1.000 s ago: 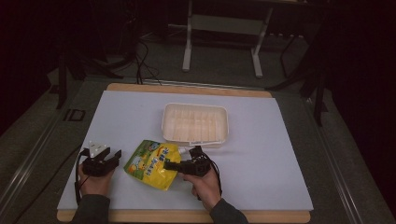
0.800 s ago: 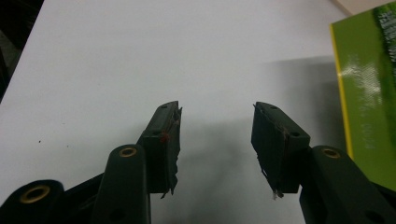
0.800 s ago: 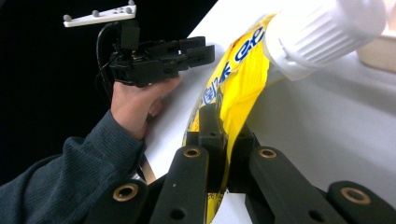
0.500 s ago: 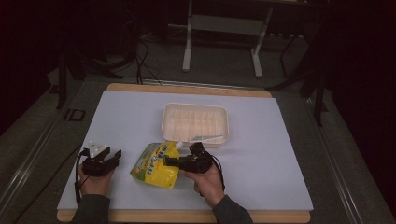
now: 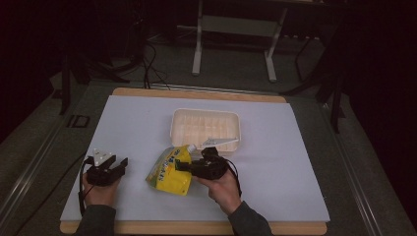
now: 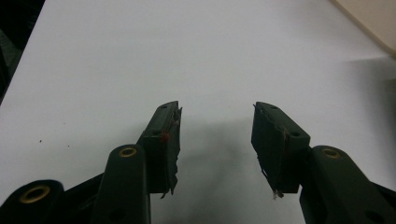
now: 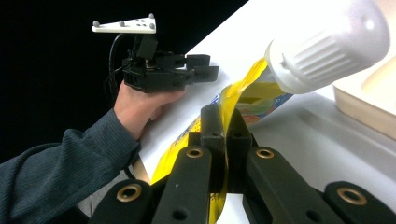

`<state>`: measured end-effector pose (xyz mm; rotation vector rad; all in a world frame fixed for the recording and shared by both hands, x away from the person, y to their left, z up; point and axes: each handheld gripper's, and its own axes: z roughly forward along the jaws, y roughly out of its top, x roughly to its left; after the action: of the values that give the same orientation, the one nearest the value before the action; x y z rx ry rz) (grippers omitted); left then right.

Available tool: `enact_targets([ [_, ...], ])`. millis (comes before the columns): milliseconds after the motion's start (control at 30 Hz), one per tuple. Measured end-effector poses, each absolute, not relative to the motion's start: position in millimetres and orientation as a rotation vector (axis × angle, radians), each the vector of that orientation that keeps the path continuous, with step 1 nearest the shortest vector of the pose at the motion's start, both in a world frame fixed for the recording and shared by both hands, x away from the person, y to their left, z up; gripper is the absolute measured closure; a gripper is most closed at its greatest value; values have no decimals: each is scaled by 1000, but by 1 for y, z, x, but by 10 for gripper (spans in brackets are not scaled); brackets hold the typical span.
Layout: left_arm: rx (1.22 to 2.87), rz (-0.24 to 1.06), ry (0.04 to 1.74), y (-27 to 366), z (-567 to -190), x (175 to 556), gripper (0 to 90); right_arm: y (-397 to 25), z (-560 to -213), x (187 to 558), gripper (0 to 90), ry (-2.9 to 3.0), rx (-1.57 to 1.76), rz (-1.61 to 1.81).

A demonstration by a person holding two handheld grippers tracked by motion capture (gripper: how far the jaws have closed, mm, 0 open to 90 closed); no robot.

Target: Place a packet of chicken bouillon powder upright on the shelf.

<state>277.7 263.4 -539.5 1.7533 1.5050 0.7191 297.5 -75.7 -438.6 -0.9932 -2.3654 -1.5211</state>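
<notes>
A yellow spouted pouch [image 5: 169, 170] with a white screw cap [image 7: 327, 46] is lifted on edge near the table's front middle. My right gripper [image 5: 181, 166] is shut on the pouch's thin yellow edge [image 7: 225, 123], its jaws pinching the film just below the cap. My left gripper [image 5: 118, 166] rests at the front left, held in a hand, open with nothing between its fingers [image 6: 163, 140]. In the right gripper view the left gripper [image 7: 205, 71] shows farther off, above a dark sleeve.
A cream plastic tray [image 5: 205, 127] stands just behind the pouch, near the table's middle; its corner [image 7: 369, 105] lies close to the cap. The white mat [image 5: 147, 123] covers the wooden table. Dark floor, cables and a metal stand lie beyond the far edge.
The right gripper has tipped the pouch up and toward the tray, so the cap now points at the tray's front edge. The left gripper has stayed put.
</notes>
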Motion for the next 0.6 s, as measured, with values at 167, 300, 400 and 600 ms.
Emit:
enact_targets([
  [167,1754,719,1506,263,-539,278,514,-78,-432,298,900,-2415,-975,-1513],
  [300,1756,717,1506,264,-539,278,513,-80,-429,298,900,-2439,-971,-1508],
  [400,1756,718,1506,264,-539,278,513,-81,-426,298,900,-2454,-962,-1505],
  [600,1757,717,1505,264,-539,278,513,-82,-421,297,900,-2481,-946,-1505],
])
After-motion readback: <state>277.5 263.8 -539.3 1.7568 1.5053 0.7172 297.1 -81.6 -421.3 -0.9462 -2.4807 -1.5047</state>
